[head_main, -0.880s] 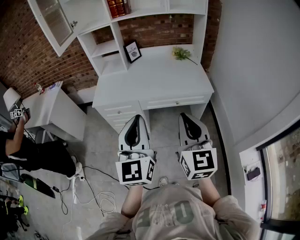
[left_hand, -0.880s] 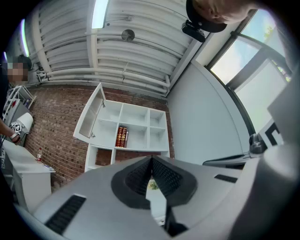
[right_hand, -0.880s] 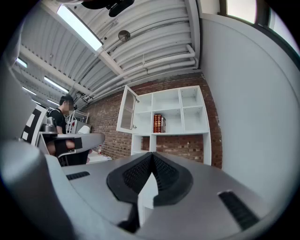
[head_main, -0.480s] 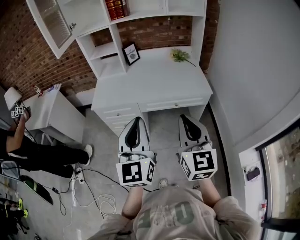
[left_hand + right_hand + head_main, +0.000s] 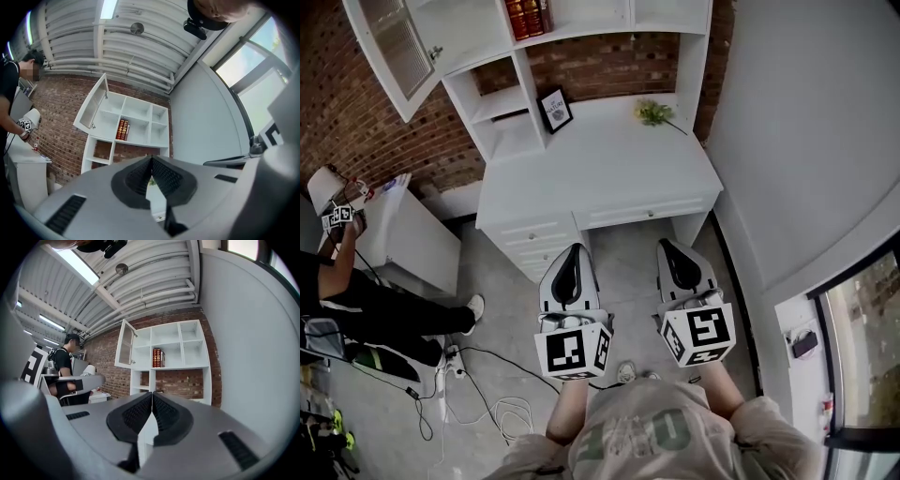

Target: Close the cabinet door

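A white cabinet door [image 5: 392, 45] with a glass pane stands swung open at the upper left of the white shelf unit [image 5: 581, 19]; it also shows as the cabinet door [image 5: 92, 104] and the cabinet door [image 5: 124, 344]. Both grippers hover side by side in front of the white desk [image 5: 600, 169], well short of the door. My left gripper [image 5: 572, 251] is shut with nothing in it, its pads meeting at the left gripper [image 5: 151, 159]. My right gripper [image 5: 666, 246] is shut and empty too, pads together at the right gripper [image 5: 152, 393].
Red books [image 5: 528, 14] stand on an upper shelf. A framed picture [image 5: 554, 109] and a plant sprig [image 5: 656, 112] rest on the desk. A person [image 5: 356, 300] stands at a small white table [image 5: 408, 230] on the left. Cables [image 5: 487, 394] lie on the floor. A grey wall [image 5: 806, 141] runs along the right.
The view has shifted slightly, so the desk and shelf sit a little further left and up. The person at the left has stepped. Both grippers hold their place, still shut.
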Demonstrator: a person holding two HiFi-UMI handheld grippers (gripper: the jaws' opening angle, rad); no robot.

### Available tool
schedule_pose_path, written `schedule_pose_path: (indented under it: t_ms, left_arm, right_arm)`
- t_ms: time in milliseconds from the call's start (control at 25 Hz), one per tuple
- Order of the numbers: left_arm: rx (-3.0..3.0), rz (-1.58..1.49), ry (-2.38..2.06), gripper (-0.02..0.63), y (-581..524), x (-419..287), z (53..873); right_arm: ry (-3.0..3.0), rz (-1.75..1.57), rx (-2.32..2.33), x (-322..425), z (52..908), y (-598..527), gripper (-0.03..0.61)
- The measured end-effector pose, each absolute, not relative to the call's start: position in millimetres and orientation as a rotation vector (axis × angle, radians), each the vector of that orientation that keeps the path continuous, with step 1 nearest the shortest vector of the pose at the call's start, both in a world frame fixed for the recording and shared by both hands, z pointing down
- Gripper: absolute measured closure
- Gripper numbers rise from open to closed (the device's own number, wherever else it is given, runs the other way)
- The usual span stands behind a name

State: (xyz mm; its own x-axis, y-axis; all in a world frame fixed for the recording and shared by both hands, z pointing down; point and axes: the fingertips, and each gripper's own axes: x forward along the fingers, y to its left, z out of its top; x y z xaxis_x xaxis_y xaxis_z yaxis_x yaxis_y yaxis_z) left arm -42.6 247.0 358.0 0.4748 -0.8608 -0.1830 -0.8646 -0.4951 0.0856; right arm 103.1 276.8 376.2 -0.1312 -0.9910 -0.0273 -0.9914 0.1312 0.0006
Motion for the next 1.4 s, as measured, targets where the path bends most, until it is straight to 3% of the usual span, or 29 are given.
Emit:
schedule_pose_path:
  t_ms: [800,1400]
  left_arm:
    - [-2.690,0.259,1.537,0.600,158.0,-35.8,373.7]
    - [-2.477,0.317,1.719,0.600,-72.4,5.3,331.8]
  right_arm:
    - [2.320,0.031,-2.091,110.7,395.6,187.0,0.561]
    - [2.473,0.112,-1.853,158.1,360.2,-74.7,0.561]
